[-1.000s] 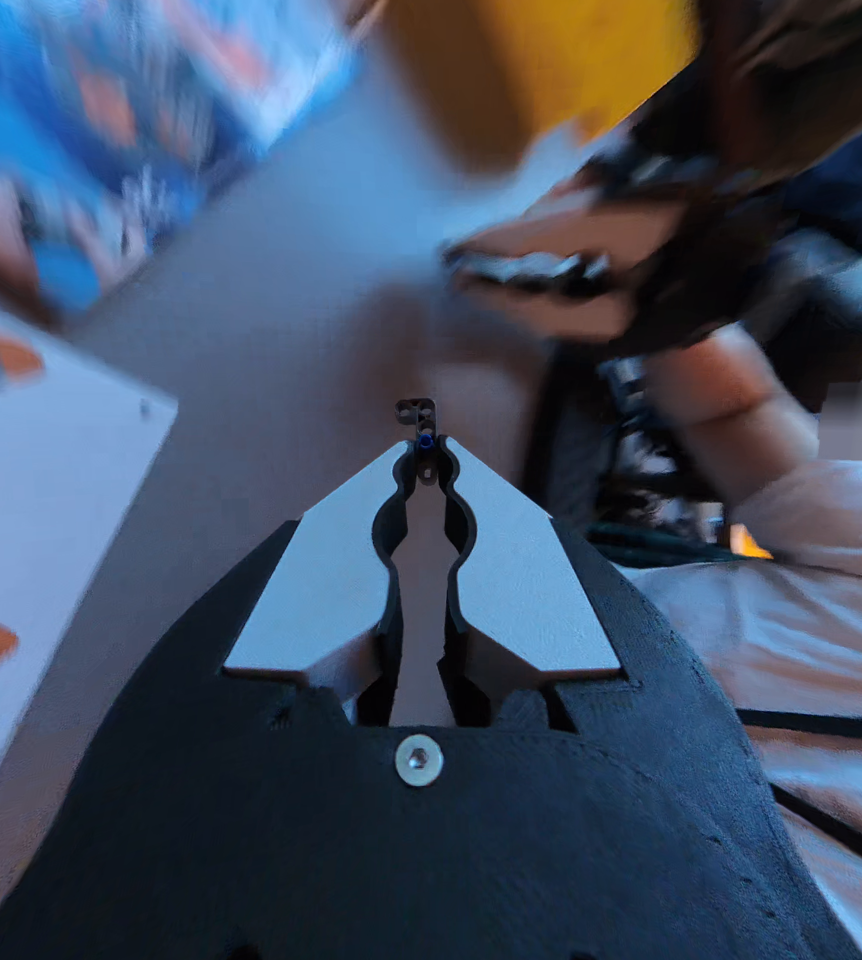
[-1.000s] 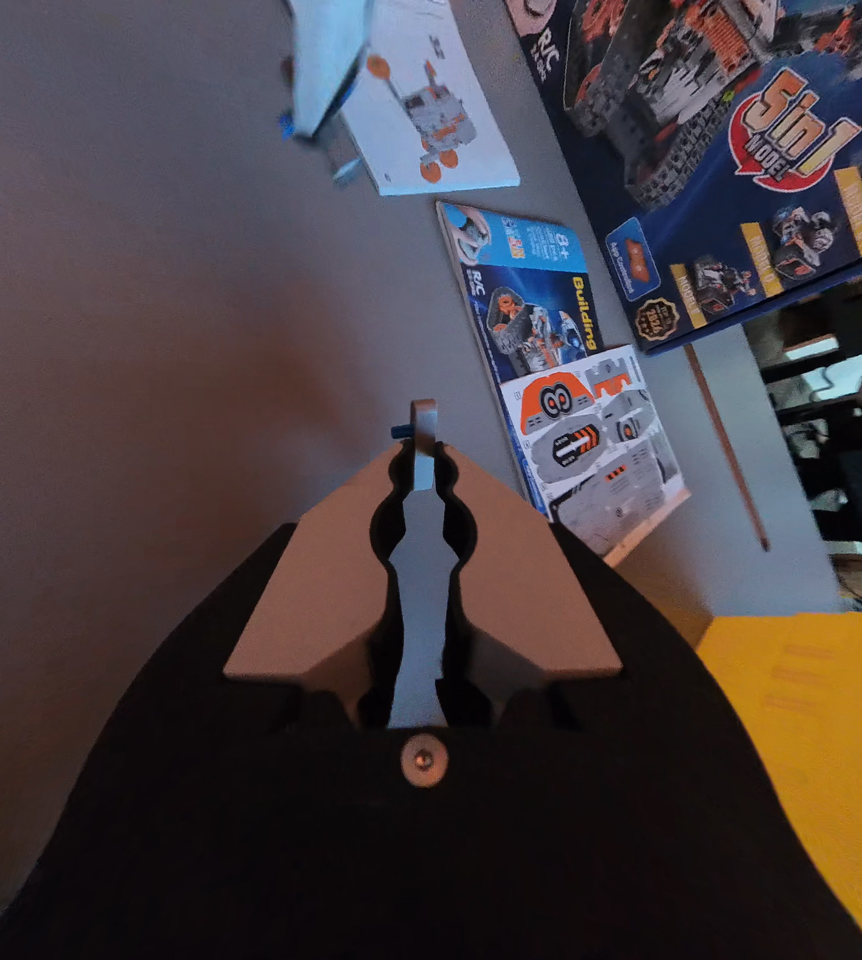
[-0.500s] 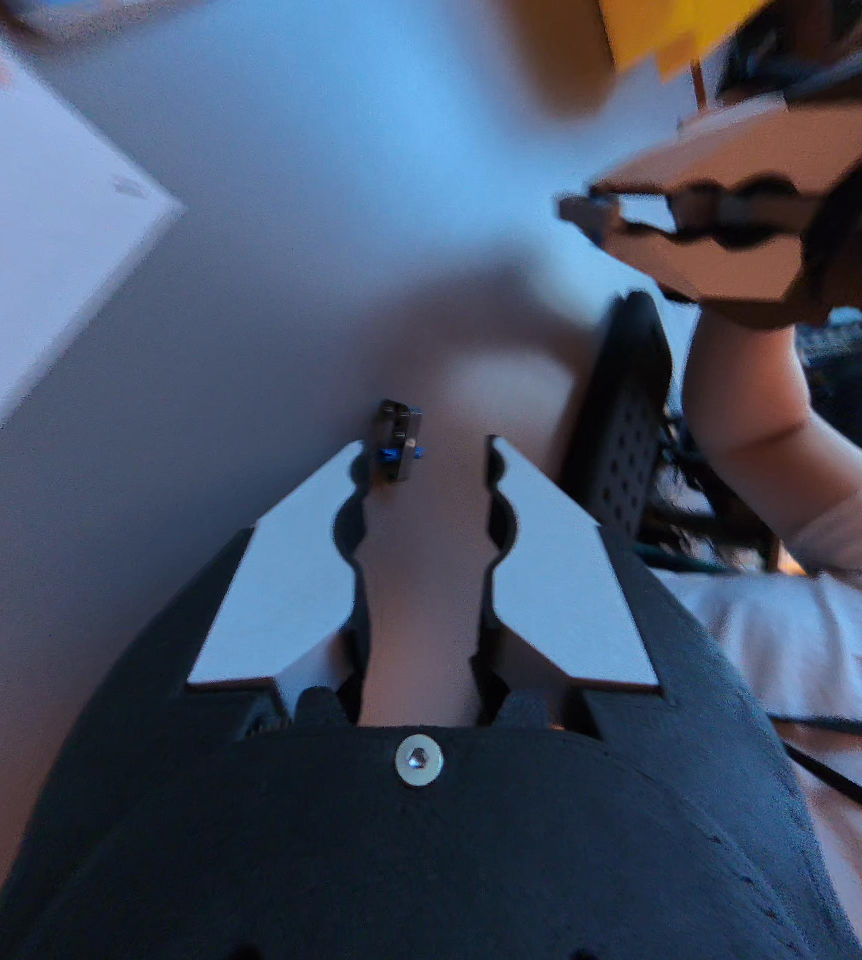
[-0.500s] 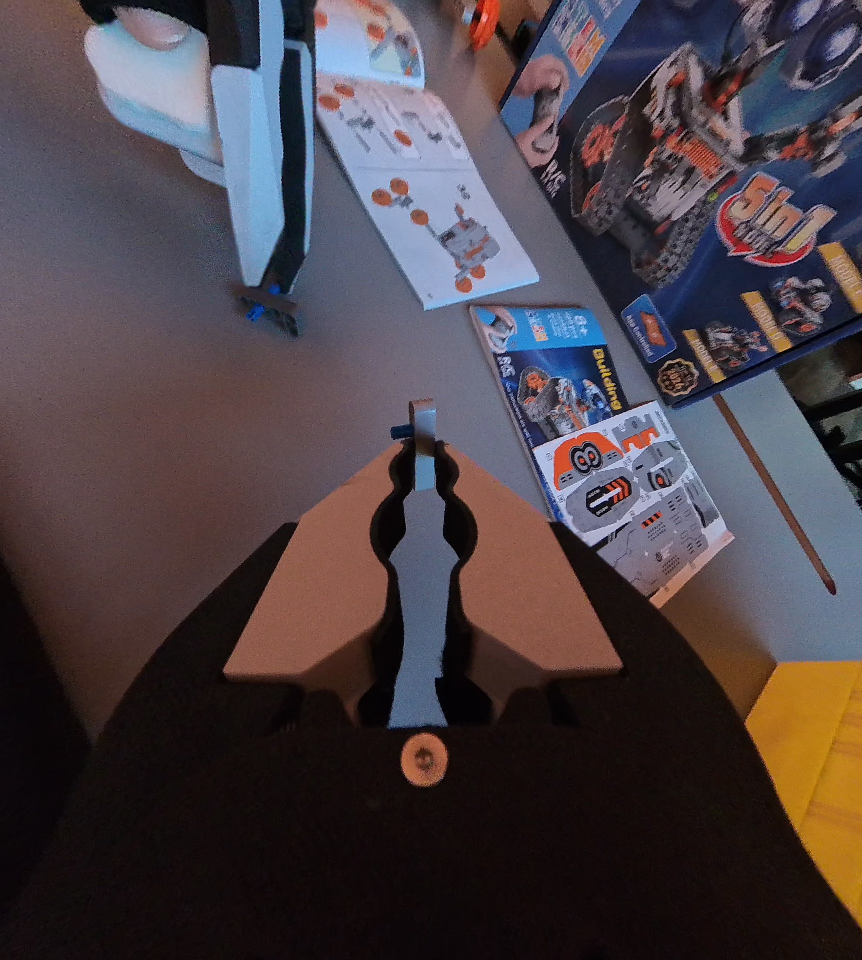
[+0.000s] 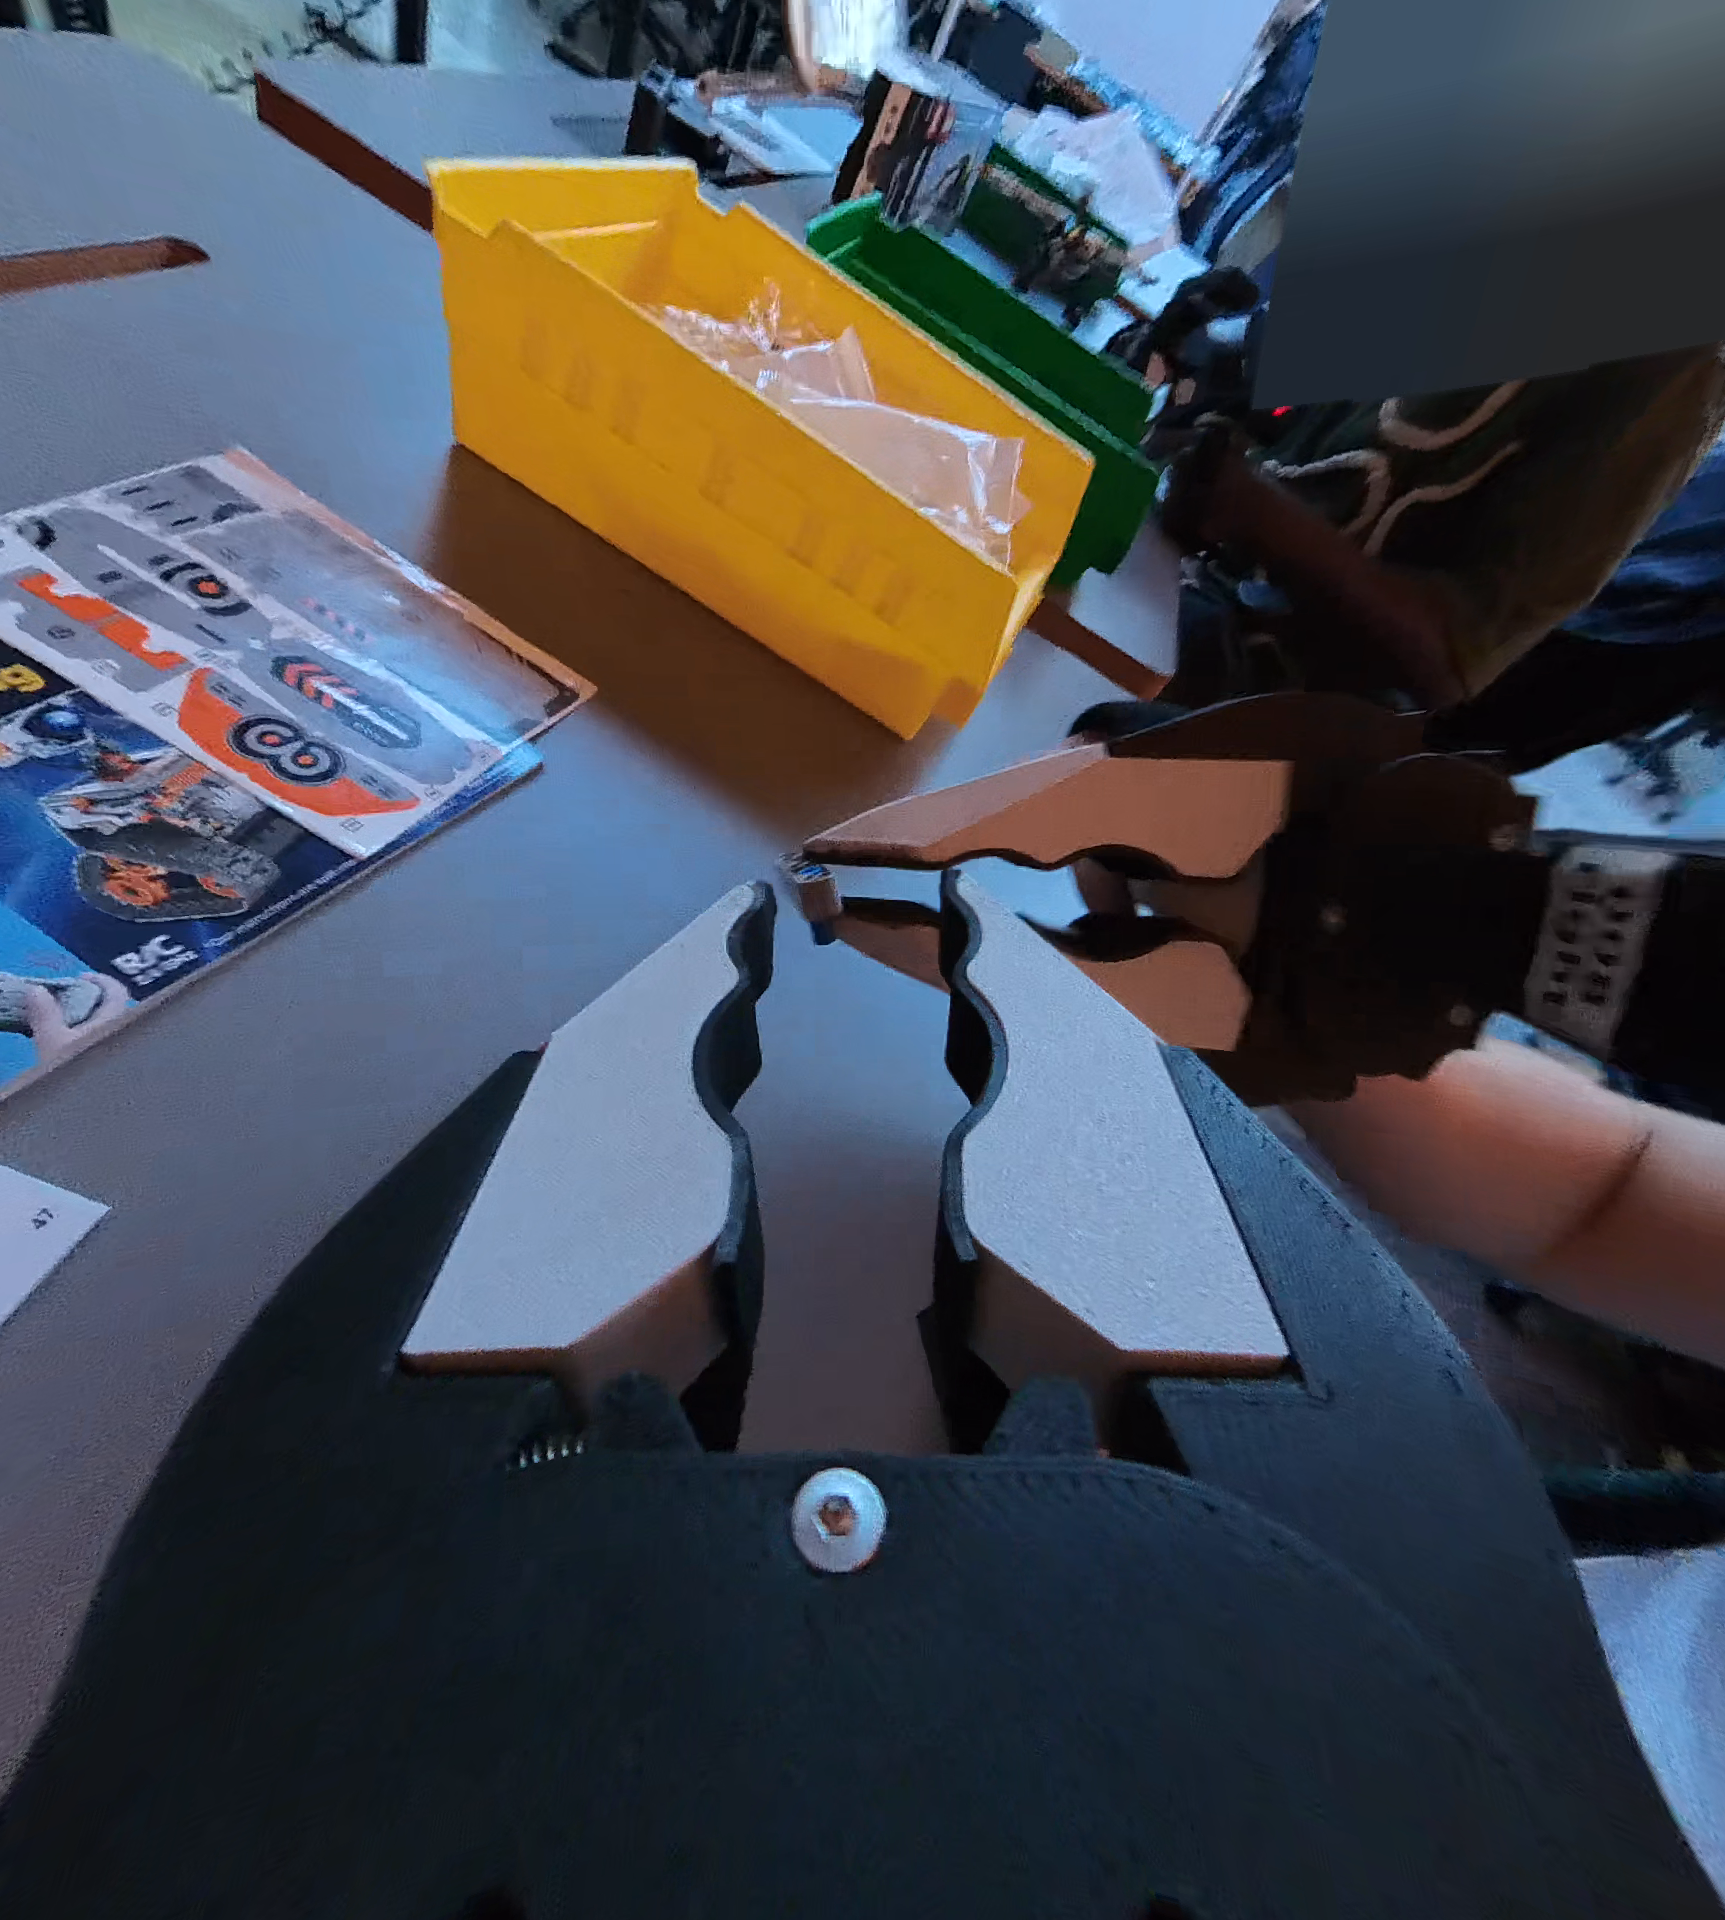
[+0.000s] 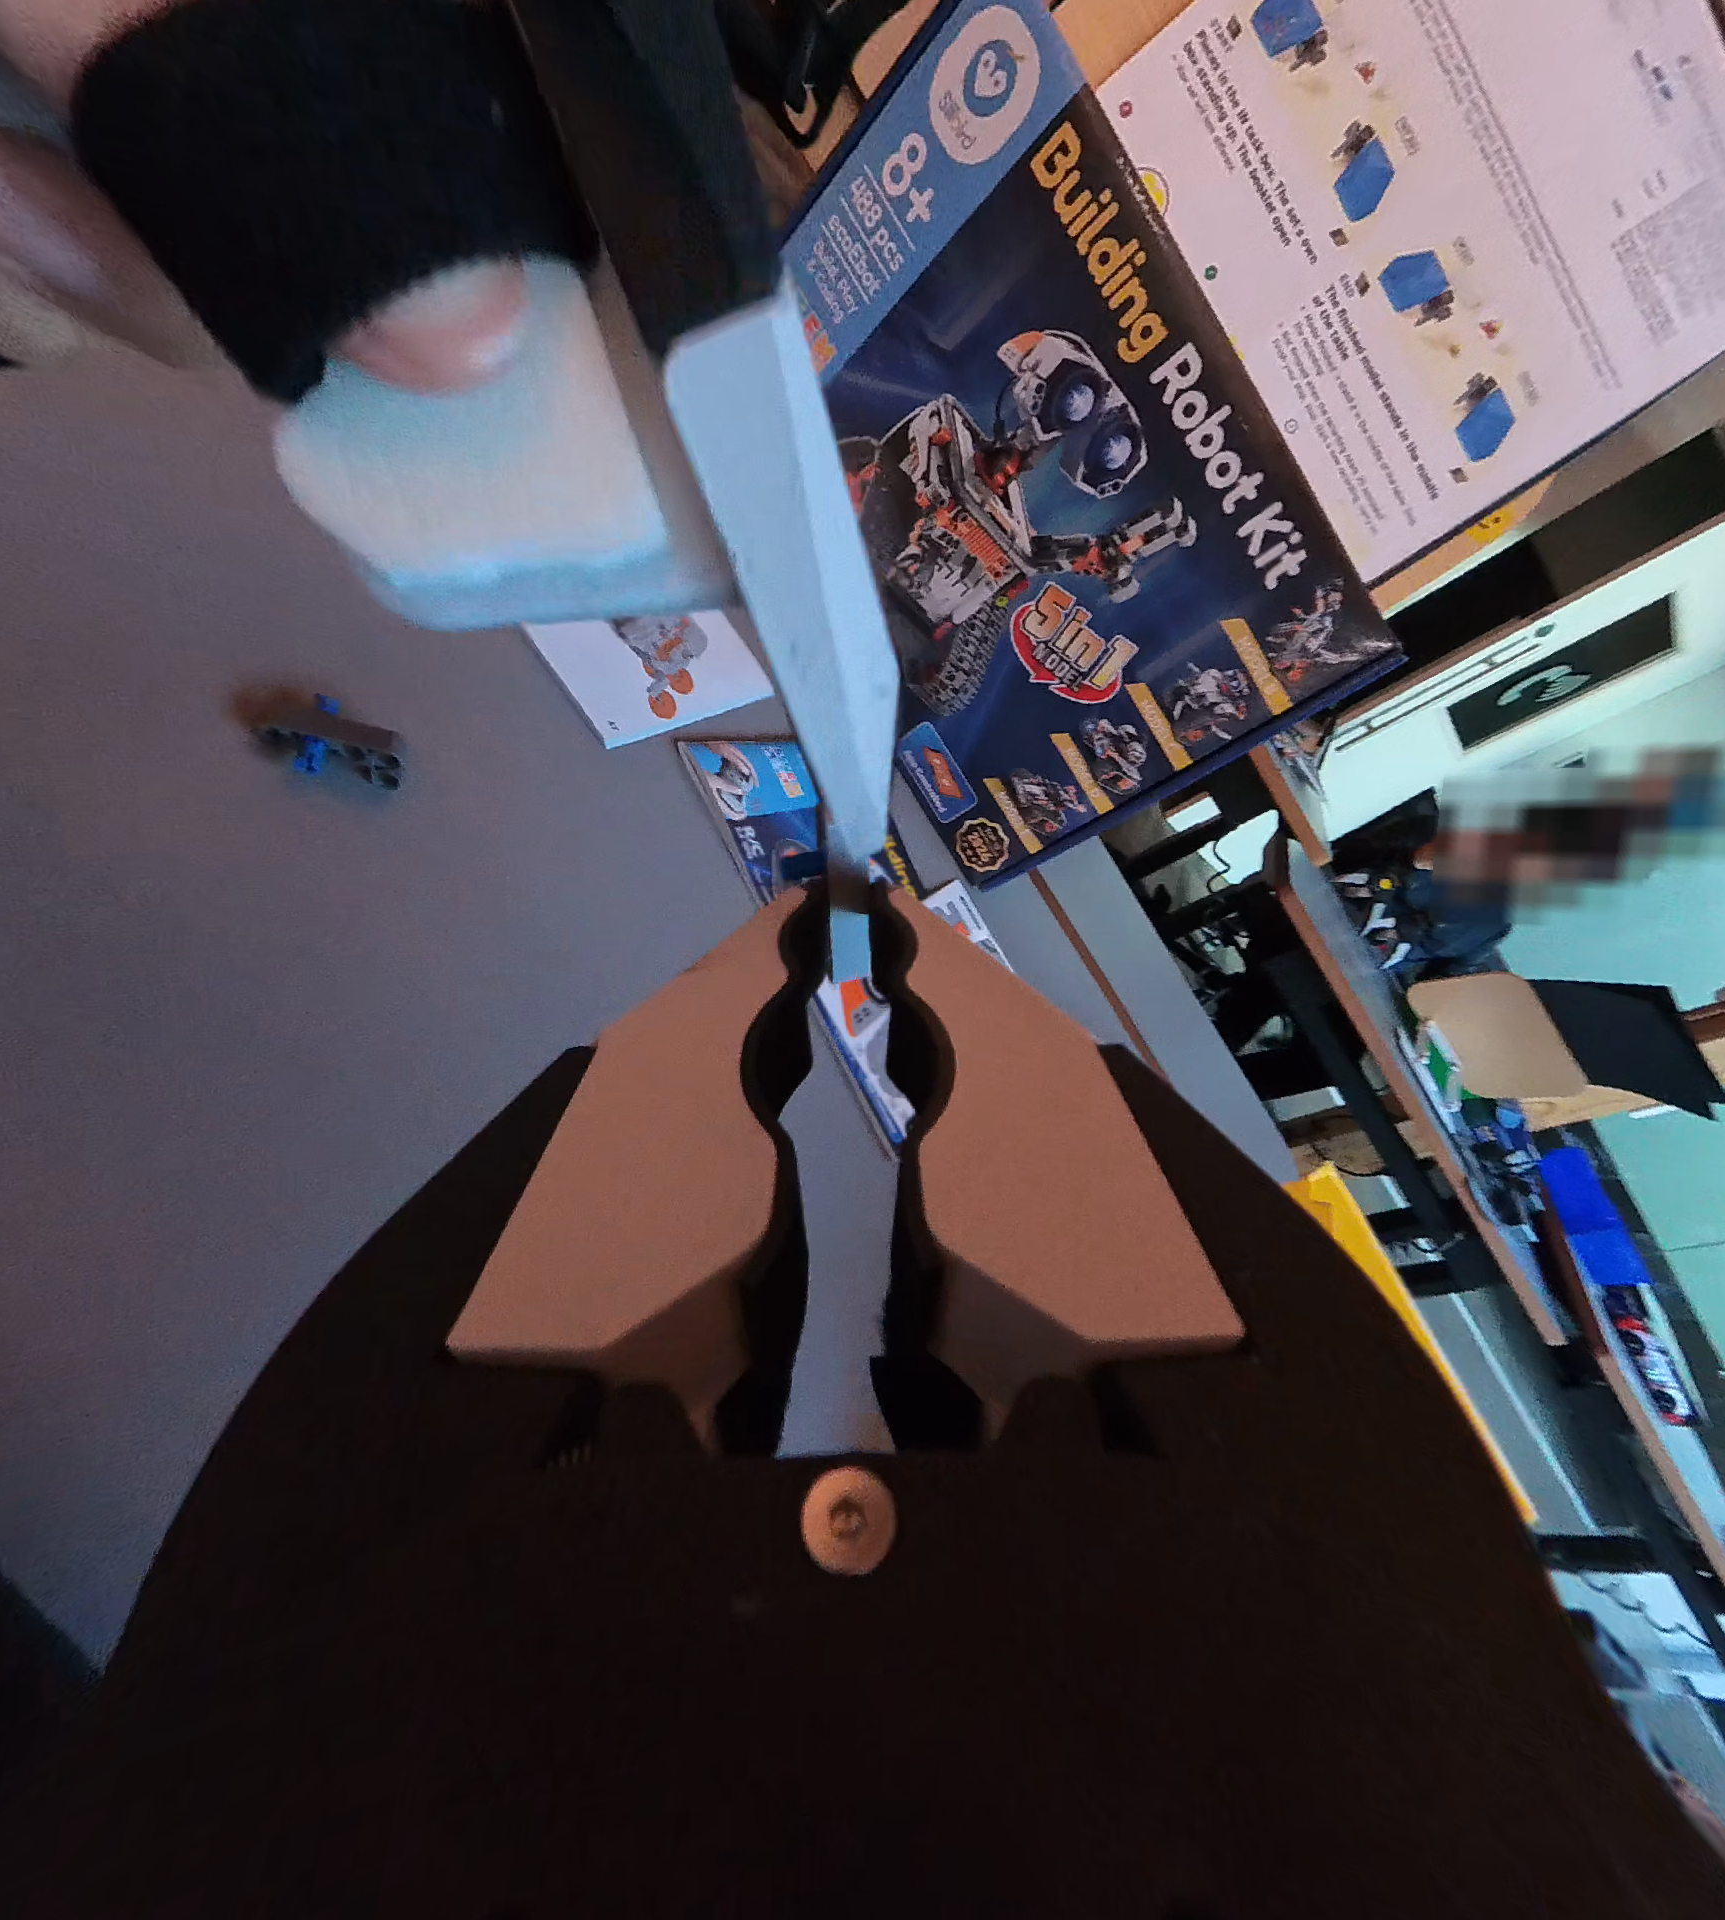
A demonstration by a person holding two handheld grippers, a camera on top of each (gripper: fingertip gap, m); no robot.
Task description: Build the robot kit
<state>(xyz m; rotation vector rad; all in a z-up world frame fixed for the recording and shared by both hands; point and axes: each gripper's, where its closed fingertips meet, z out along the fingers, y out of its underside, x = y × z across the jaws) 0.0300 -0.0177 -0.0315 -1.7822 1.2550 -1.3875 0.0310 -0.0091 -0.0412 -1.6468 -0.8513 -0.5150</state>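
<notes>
My right gripper point(image 6: 845, 906) is shut on a small grey building piece point(image 6: 847, 940) with a blue pin. In the left wrist view it reaches in from the right, and the piece point(image 5: 808, 875) sits at its tips, just ahead of my left gripper point(image 5: 858, 896). The left gripper is open and empty, with its jaws on either side of the piece and close to it. In the right wrist view one pale left finger point(image 6: 806, 582) points down at the held piece. A small dark assembly with blue pins point(image 6: 328, 740) lies on the grey table point(image 6: 162, 1039) to the left.
A yellow bin point(image 5: 692, 488) holding clear plastic bags stands behind, with a green bin point(image 5: 993, 322) beyond it. A sticker sheet point(image 5: 245, 644) and a blue booklet point(image 5: 58, 831) lie at the left. The kit box point(image 6: 1097, 468) and an open instruction booklet point(image 6: 650, 675) lie farther off.
My left gripper opened and left its small dark assembly on the table, then rose and moved up to the right gripper's piece. The right gripper stayed shut on its grey piece.
</notes>
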